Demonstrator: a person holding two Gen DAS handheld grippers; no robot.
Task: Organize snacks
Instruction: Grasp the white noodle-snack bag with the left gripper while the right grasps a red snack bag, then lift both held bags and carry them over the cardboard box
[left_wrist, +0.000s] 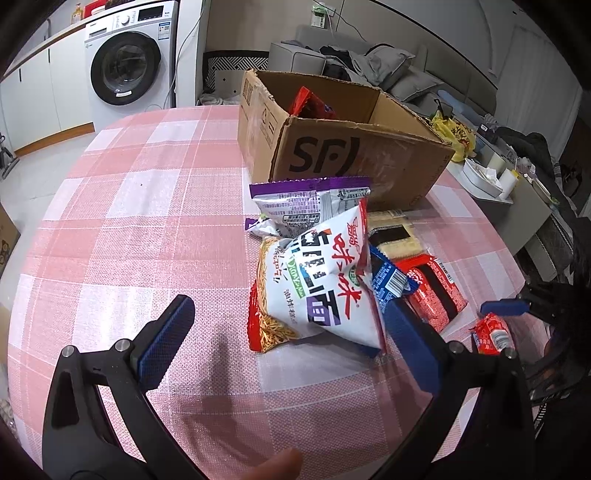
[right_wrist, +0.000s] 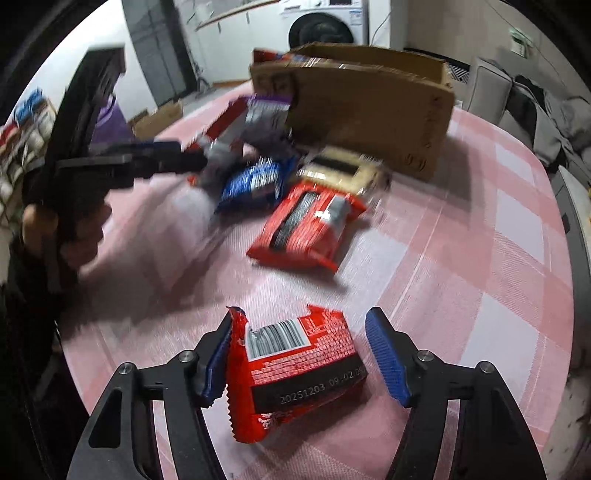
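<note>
Small red foil snack packet lies on the pink-checked counter btwn the right tongs, jaws parted; left pad touches its crimped edge, right pad clear. Left tongs gape wide, holding nothing, beside white noodle bag w/ other packets near brown cardboard box.

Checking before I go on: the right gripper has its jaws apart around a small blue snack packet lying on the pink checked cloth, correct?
Not quite: the packet between the right gripper's parted jaws is red, not blue, as the right wrist view shows. It does lie on the pink checked cloth; the blue packet lies farther off, near the cardboard box.
</note>
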